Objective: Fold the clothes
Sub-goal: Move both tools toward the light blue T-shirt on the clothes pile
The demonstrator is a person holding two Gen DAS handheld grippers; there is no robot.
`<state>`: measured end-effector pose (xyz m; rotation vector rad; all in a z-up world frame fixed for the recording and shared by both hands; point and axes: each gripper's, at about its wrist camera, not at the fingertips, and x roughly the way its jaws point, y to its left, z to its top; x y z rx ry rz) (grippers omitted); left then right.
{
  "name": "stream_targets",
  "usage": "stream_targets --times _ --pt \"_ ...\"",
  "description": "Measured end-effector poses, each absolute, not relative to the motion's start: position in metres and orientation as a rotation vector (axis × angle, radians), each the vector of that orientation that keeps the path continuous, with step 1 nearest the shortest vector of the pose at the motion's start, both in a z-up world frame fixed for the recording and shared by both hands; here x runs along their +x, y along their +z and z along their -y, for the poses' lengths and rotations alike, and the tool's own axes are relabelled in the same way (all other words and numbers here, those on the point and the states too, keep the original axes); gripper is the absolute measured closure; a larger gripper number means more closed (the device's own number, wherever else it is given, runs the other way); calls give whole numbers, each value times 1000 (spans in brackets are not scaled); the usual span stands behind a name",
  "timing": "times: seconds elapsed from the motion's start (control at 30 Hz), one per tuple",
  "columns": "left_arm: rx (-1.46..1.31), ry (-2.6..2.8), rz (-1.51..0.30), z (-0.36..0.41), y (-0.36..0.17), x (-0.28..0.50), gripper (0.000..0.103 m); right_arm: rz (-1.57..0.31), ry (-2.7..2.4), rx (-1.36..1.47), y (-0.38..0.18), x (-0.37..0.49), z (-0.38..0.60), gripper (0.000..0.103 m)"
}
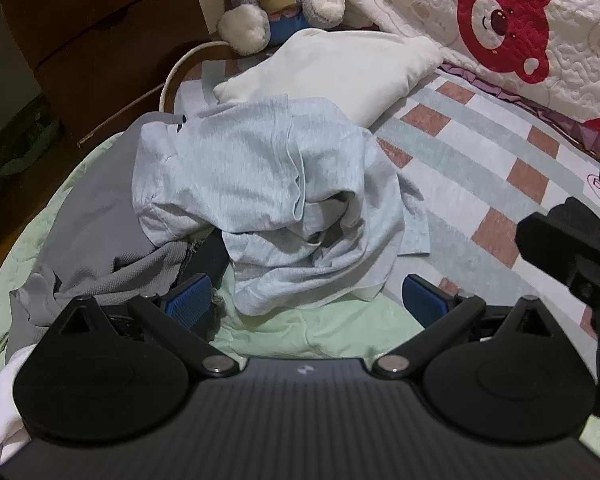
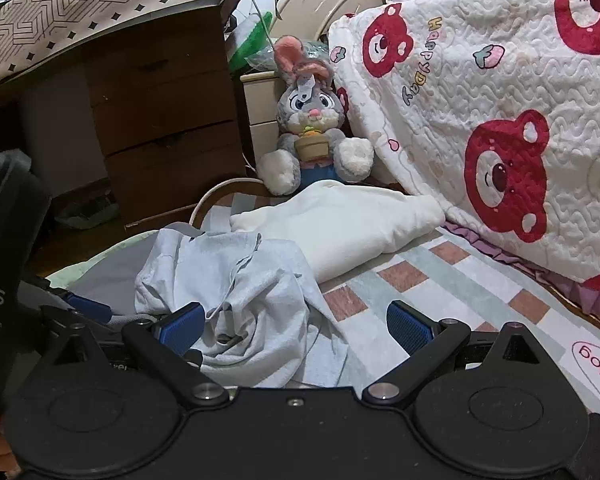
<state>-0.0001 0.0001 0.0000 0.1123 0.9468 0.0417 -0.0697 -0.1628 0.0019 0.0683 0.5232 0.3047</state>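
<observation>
1. The left claw (image 1: 306, 300) hangs low over the bed with its blue pads spread wide, gripping nothing
2. Right ahead of it lies the light grey garment (image 1: 268, 196), crumpled in a heap with its folds bunched and a hem curling over the top; its near edge falls between the two pads but touches neither, as far as can be seen
3. Under the heap and to its left is a darker grey garment (image 1: 100, 216), also rumpled, and beneath both spreads a pale green cloth (image 1: 308, 328)
4. A white pillow (image 1: 340, 68) rests just behind the light grey garment, on the checked bedsheet (image 1: 480, 184) with brown and grey-green squares
5. The right claw (image 2: 296, 326) is likewise wide apart and holds nothing; its left pad sits just beside or against the crumpled light grey garment (image 2: 240, 288), and which cannot be told, while its right pad is over the bare checked sheet
6. From the left wrist view the body of the right claw shows at the right edge
7. A plush rabbit (image 2: 312, 128) sits upright at the head of the bed, next to a white quilt (image 2: 500, 120) printed with red bears
8. A brown drawer chest (image 2: 160, 112) stands beside the bed on the left
</observation>
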Motion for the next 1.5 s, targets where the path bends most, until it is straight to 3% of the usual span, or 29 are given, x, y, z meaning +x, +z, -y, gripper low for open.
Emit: stream_targets --times 1.5 --pt "61 -7 -944 -7 -2 3 0 -554 280 63 -8 -69 163 4"
